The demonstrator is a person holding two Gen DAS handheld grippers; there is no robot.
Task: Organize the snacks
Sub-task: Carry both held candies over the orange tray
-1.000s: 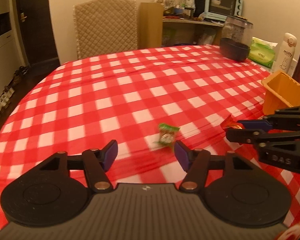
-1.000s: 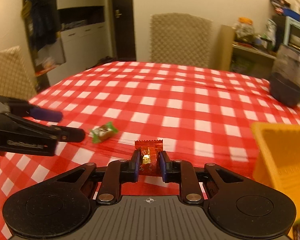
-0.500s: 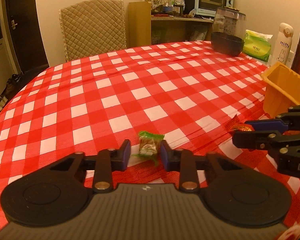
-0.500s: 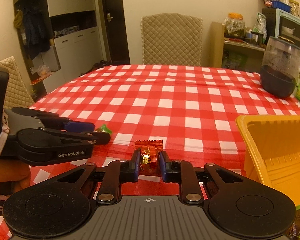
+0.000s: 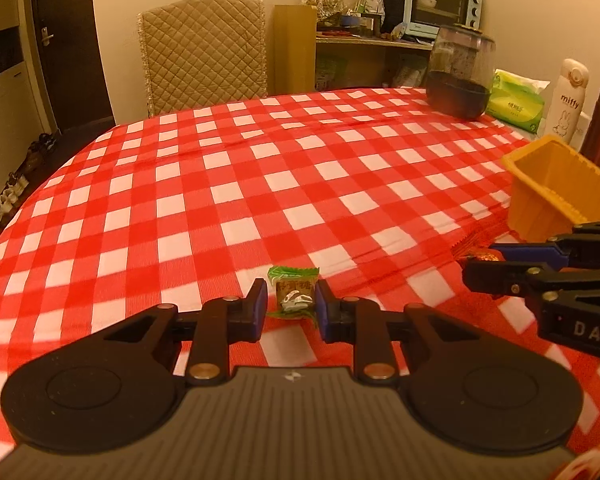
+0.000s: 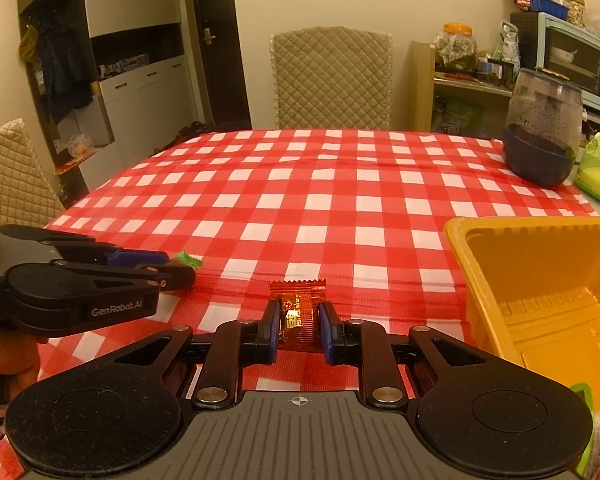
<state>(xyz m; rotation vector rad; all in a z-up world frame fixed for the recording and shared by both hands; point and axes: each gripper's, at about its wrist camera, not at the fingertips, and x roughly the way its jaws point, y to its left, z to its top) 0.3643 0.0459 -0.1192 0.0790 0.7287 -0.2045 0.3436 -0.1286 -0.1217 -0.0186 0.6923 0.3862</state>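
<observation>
Step in hand: pick-up is complete on both sides; transfer to the container is pending.

Left gripper (image 5: 291,303): the blue pads are clamped on a green-wrapped candy (image 5: 294,296), one pad on each flank of the wrapper. The candy sits low over the red-and-white checked tablecloth (image 5: 220,184); whether it has cleared the cloth cannot be told.

Right gripper (image 6: 299,326): the pads are clenched on an orange-red wrapped candy (image 6: 298,314), whose crimped upper edge stands above the fingertips. It is held just left of the yellow plastic tray (image 6: 480,280).

Next move, as a judgement: carry each candy over the rim of the yellow plastic tray and release it inside. The right gripper is nearer the tray and should go first; the left gripper must pass across the table toward the tray without fouling the right one, since the two grippers sit close together.

Count:
- Candies in grip: two, one per gripper.
- Trays: one, with no candy visible on the floor that shows.
- Loose candies on the cloth: none visible.
- A green-edged item (image 6: 584,396) shows at the lower right of the right wrist view; its identity cannot be told.
</observation>
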